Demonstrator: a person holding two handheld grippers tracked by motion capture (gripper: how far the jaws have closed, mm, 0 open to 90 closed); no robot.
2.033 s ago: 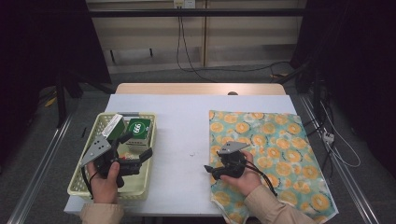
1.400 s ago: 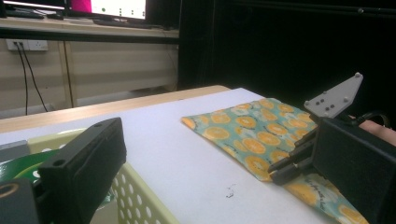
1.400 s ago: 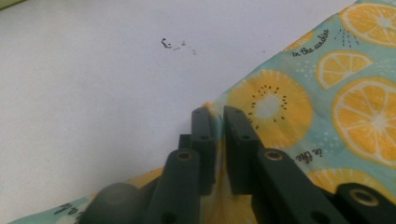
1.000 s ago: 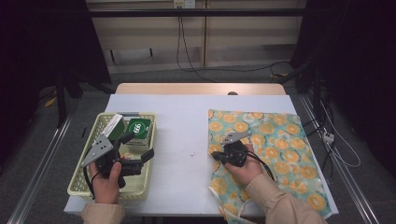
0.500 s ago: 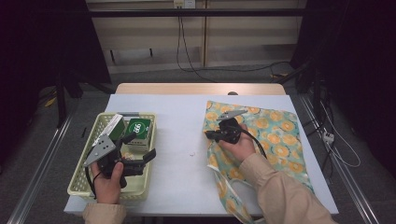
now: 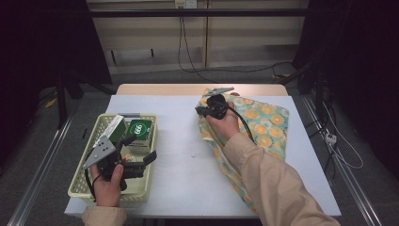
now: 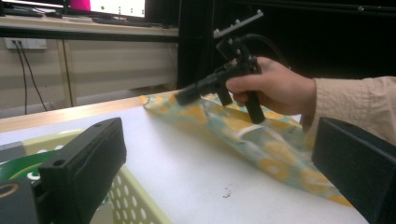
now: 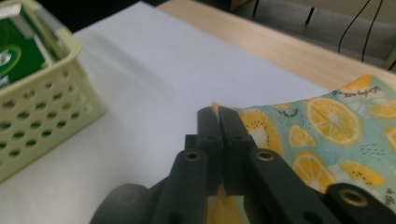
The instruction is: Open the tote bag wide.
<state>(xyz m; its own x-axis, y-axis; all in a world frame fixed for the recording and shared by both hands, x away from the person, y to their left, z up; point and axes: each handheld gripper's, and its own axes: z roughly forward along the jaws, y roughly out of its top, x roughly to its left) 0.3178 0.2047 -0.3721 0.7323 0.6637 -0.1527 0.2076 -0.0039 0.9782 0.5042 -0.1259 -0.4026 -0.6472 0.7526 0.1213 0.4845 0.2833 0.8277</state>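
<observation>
- right claw [image 8: 218, 114]: jaws pressed together on the corner of the teal fabric cloth printed with orange and lemon slices [image 8: 336, 126]; cloth edge sticks out between the tips, lower centre of the right gripper view.
- same claw in the high view [image 6: 200, 111], upper centre of frame, held by the right hand [image 6: 225, 123]; cloth [image 6: 263, 122] is folded over on itself, lying on the right half of the desk, one corner lifted at the claw.
- left gripper view: right claw [image 7: 184, 96] upper centre, cloth [image 7: 261, 144] draped from it down to the white desk [image 7: 187, 158].
- left claw [image 6: 151, 157]: jaws wide apart, holding nothing, over the pale yellow perforated plastic basket [image 6: 80, 186] at lower left of the high view.
- basket holds a green box with a white oval label [image 6: 139, 132]; reads roughly "666", not certain. A second green-and-white box [image 6: 113, 127] leans beside it; text too small to read.
- small dark script printed on the cloth, right edge of the right gripper view: blurred, unreadable.
- basket and cloth well apart, bare desk between them.
</observation>
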